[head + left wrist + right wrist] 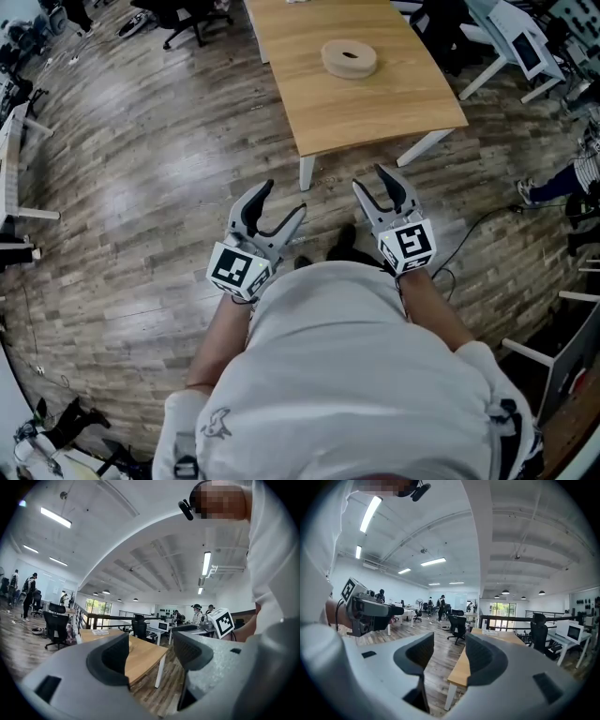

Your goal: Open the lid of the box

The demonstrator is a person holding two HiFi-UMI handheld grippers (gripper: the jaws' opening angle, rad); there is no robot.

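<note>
The left gripper [284, 199] and right gripper [371, 180] were both spread and empty, low at frame centre, well apart from the round tan lidded box [350, 68] on the light wooden table [375, 108] at upper centre. Likely fault: lifting the lid [349, 53] without bracing the base would drag the whole box.
</note>
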